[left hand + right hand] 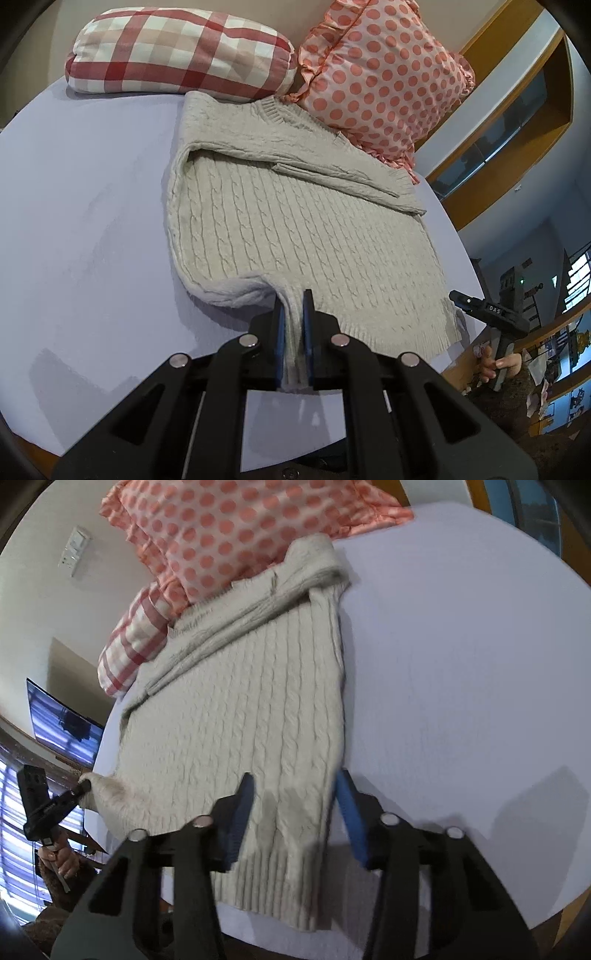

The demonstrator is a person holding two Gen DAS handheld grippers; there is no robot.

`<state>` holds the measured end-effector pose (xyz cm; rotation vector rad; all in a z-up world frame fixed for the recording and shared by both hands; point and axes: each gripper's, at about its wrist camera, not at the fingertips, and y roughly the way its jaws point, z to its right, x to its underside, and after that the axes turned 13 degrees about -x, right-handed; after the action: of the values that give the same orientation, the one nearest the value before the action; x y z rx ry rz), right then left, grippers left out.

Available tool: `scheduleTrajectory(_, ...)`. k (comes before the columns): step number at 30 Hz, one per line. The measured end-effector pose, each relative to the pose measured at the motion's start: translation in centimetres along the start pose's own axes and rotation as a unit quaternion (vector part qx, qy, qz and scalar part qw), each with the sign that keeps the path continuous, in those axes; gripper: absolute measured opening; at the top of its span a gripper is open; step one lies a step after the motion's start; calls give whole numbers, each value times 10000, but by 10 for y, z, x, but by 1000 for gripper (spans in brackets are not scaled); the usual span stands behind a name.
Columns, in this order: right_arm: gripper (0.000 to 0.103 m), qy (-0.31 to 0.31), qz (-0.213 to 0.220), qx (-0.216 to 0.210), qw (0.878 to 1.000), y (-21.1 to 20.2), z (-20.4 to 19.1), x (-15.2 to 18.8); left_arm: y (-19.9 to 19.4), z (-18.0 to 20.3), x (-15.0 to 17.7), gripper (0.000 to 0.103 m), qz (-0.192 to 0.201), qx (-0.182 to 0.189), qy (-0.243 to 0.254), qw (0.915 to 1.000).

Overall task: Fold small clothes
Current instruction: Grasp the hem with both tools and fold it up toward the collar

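Note:
A light grey cable-knit sweater lies flat on a lilac-covered surface, its sleeves folded across the chest. My left gripper is shut on a pinch of the hem at the near left corner, which is lifted into a ridge. In the right wrist view the same sweater runs away from me, and my right gripper stands open over the near right hem, blue pads apart on either side of the knit and not pressing it. The left gripper shows there at the left edge, holding the raised corner.
A red-checked pillow and a pink polka-dot pillow lean at the far side, touching the sweater's collar end. Bare lilac cover spreads to the right of the sweater. Wooden shelving and a wall screen stand beyond the edges.

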<state>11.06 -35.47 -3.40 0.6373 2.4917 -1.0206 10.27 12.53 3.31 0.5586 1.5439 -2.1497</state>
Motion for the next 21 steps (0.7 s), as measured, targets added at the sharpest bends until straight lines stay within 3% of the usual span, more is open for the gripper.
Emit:
scheduleTrajectory(3, 25, 122, -230, -445, 9987, 4, 3, 9, -3, 1, 3, 8, 16, -12, 29, 10000)
scheduleTrajectory(7, 23, 257, -271, -986, 9944, 1, 3, 26, -1, 1, 6, 9, -34, -20, 28, 10000)
scheduleTrajectory(9, 10, 470, -224, -1288, 9903, -1, 11, 35, 0, 2, 8, 9, -68, -38, 34, 10000)
scheduleTrajectory(13, 9, 706, 18, -1613, 9844, -4, 15, 42, 1, 3, 12, 8, -120, -68, 75, 9999)
scheduleTrajectory(17, 8, 833, 761, -2206, 9688, -17, 3, 14, -5, 2, -3, 8, 56, 124, -33, 9999)
scheduleTrajectory(21, 8, 915, 1340, -2582, 9524, -24, -8, -45, -9, 2, -55, 8, 453, -34, -184, 9988)
